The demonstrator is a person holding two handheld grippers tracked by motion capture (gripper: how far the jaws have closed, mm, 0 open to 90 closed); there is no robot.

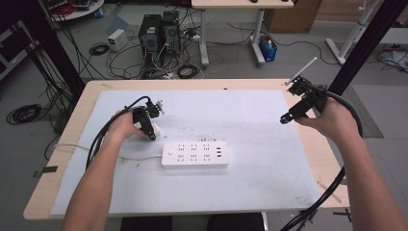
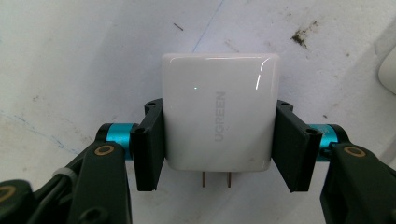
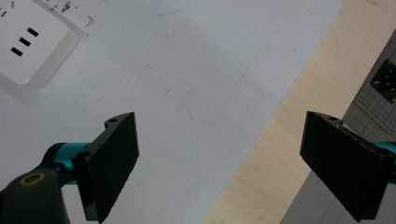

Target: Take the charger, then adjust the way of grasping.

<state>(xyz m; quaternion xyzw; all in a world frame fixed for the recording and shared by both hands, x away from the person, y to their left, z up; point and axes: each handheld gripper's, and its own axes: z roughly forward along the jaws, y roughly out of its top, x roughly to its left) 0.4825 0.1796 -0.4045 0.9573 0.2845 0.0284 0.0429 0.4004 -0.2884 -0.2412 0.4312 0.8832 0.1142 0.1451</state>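
Background is pretty messy tbh. The wooden counter (image 1: 308, 159) has a big white mat (image 1: 250, 125) over it, smudged with dark specks. Behind it on the floor sit two black PC towers (image 1: 159, 31) in a tangle of cables (image 1: 120, 62), plus a blue bin (image 1: 267, 49) beside a desk leg (image 1: 257, 36).

A wooden table (image 1: 91, 91) carries a white mat (image 1: 250, 115) under a power strip (image 1: 195, 154).
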